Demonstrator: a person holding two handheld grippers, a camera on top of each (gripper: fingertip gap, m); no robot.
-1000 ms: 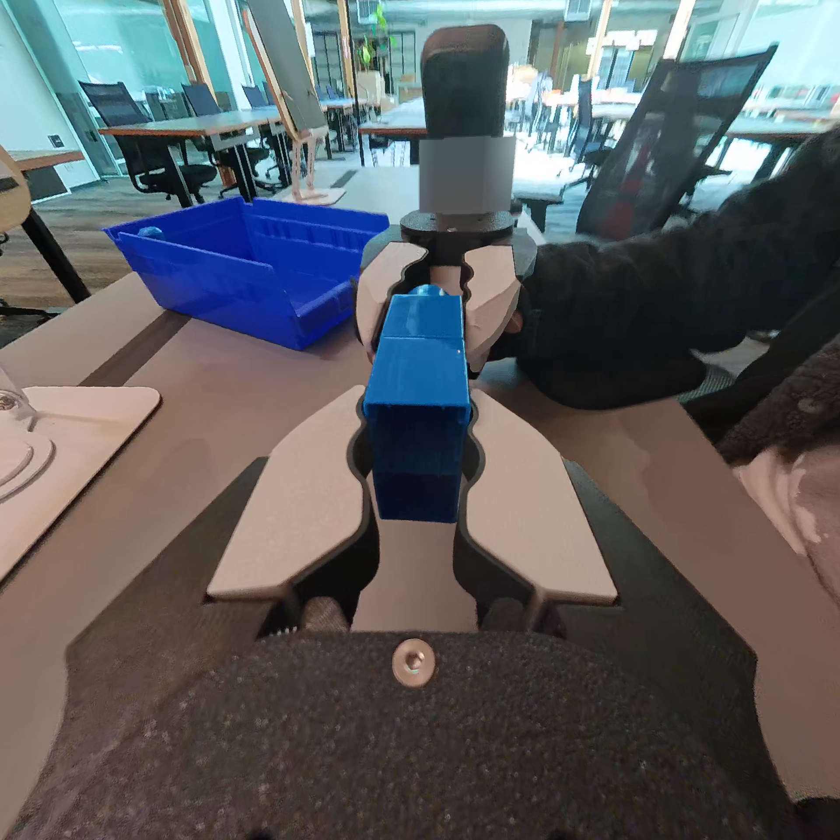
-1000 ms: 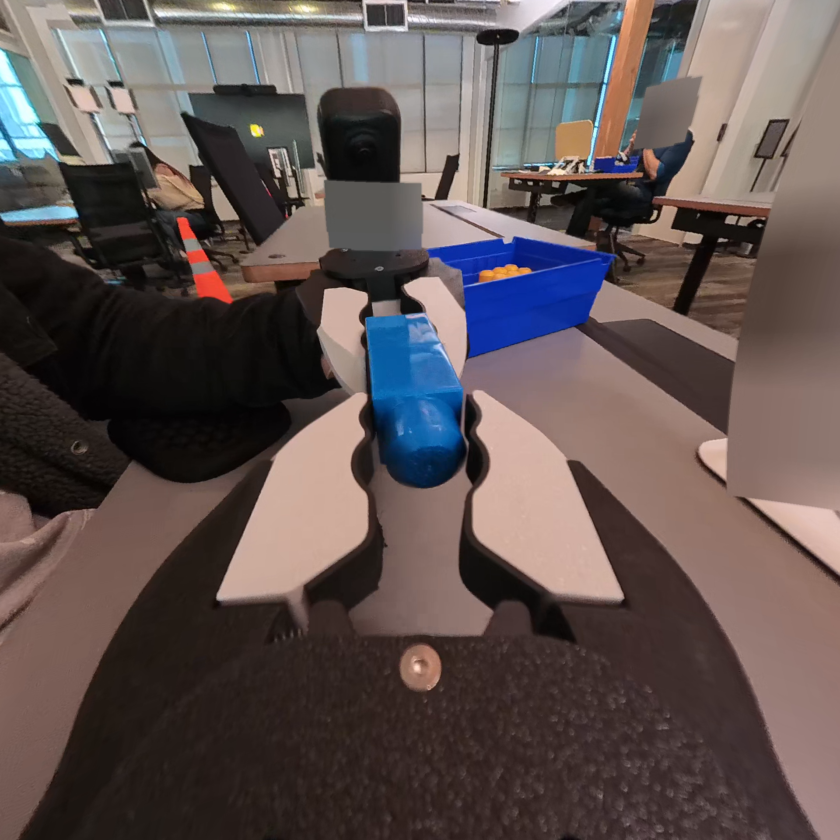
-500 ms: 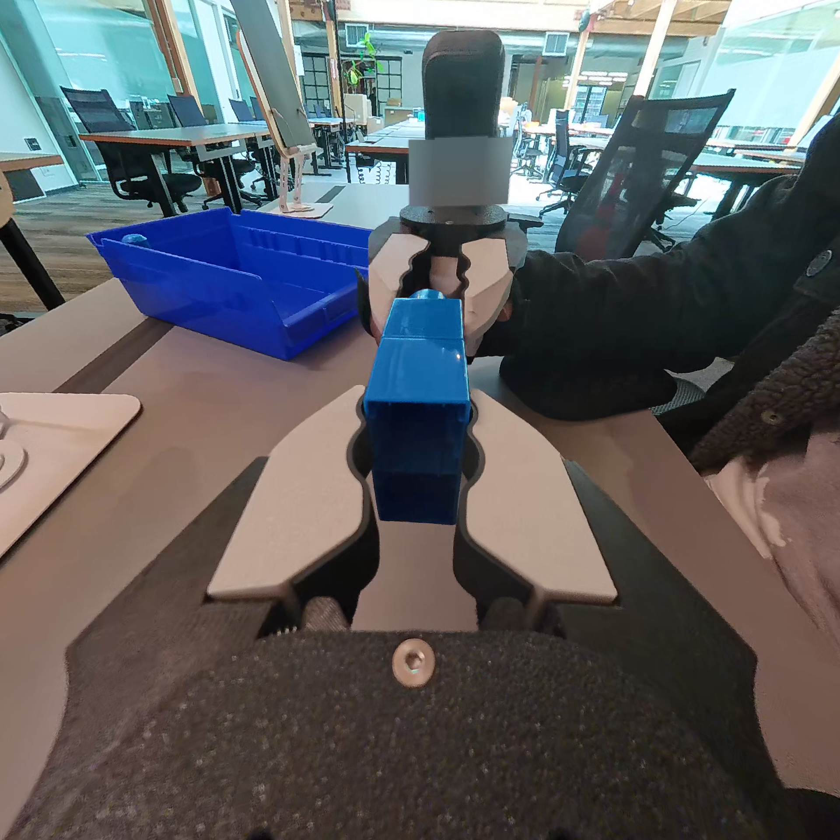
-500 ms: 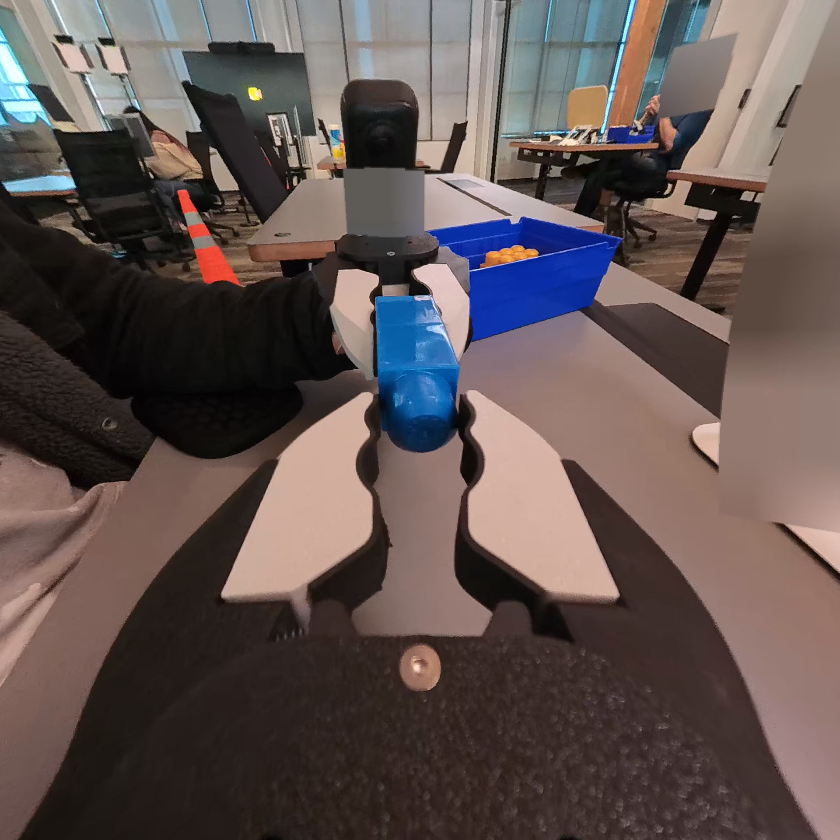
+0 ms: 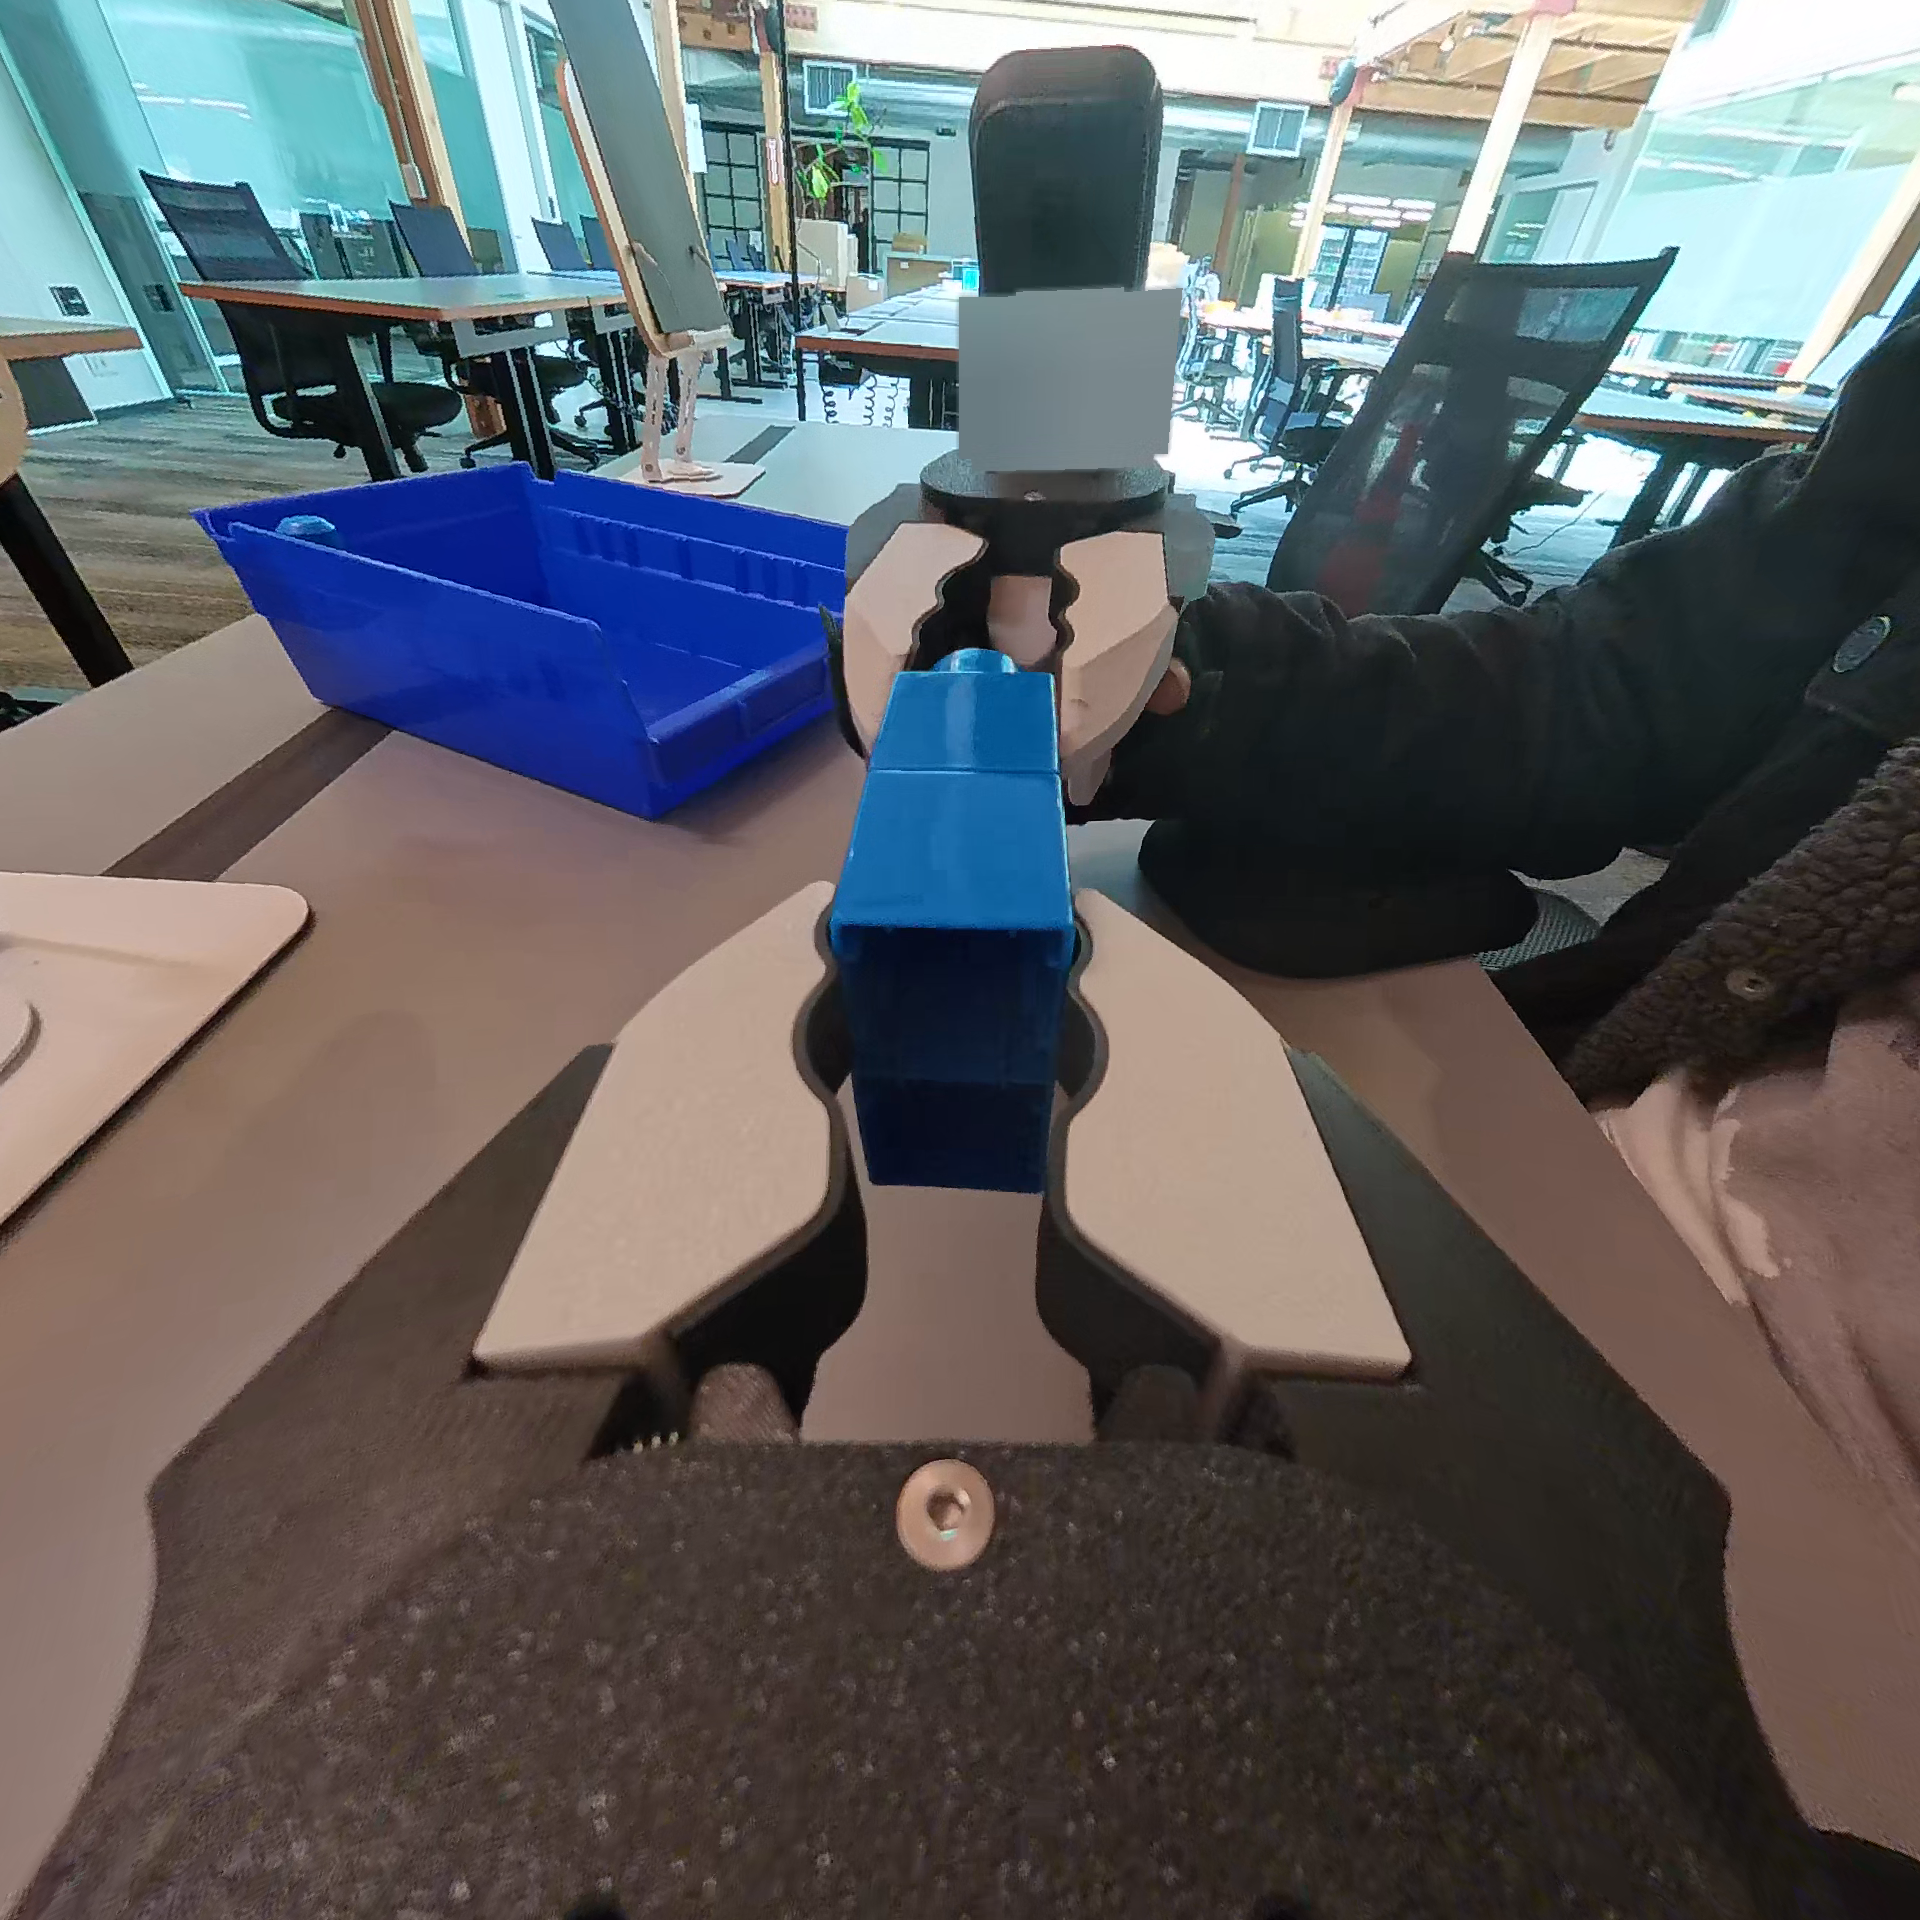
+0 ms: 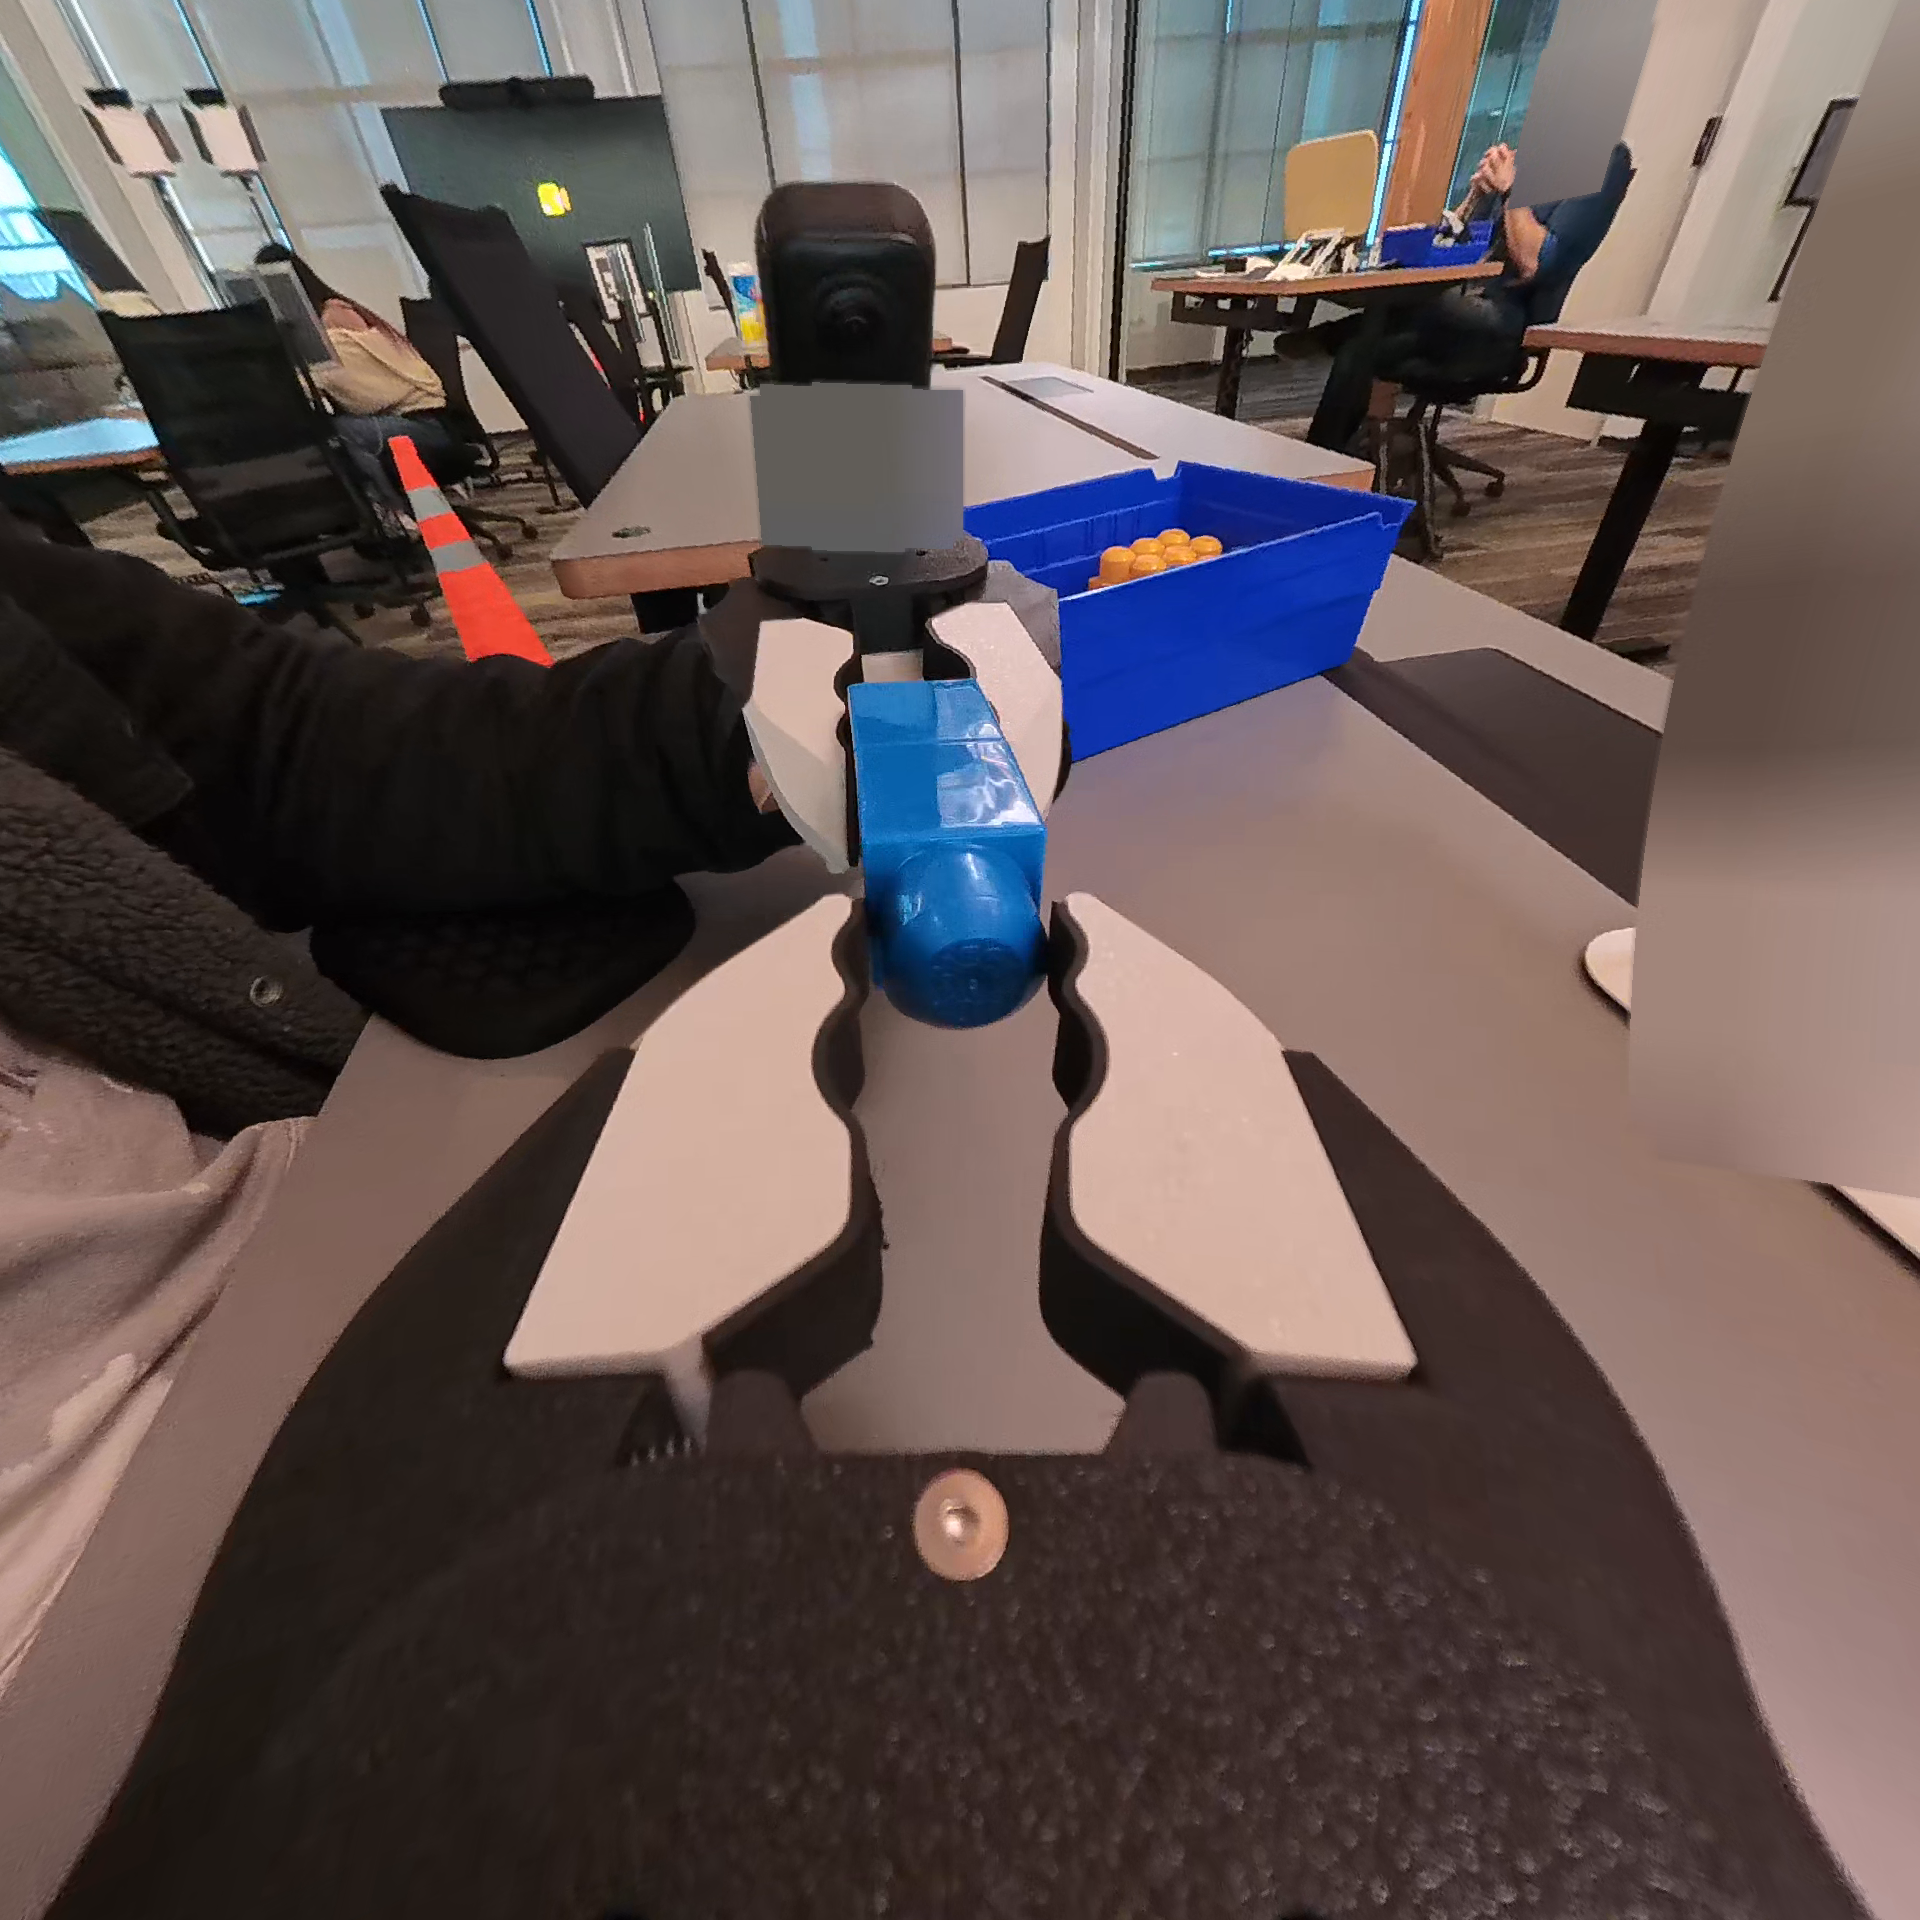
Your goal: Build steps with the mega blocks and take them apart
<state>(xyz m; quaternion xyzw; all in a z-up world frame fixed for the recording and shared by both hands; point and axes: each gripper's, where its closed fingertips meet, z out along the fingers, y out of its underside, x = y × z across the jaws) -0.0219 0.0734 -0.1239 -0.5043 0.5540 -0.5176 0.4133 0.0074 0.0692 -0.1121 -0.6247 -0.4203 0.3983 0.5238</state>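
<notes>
Blocks staying joined: I'm clamping left gripper (image 5: 951,966) on darker blue block (image 5: 954,997), while lighter blue block (image 6: 940,774) is sliding out of right gripper (image 6: 956,935), now gripping only its stud. Pair hovering above surface (image 5: 436,935), near blue bin (image 5: 540,634). Separation likely beginning; seam still closed.

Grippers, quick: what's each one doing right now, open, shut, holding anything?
Left gripper: shut on the darker blue plastic mega block.
Right gripper: jaws spread around the lighter blue plastic mega block's round stud; whether they grip cannot be told.
</notes>
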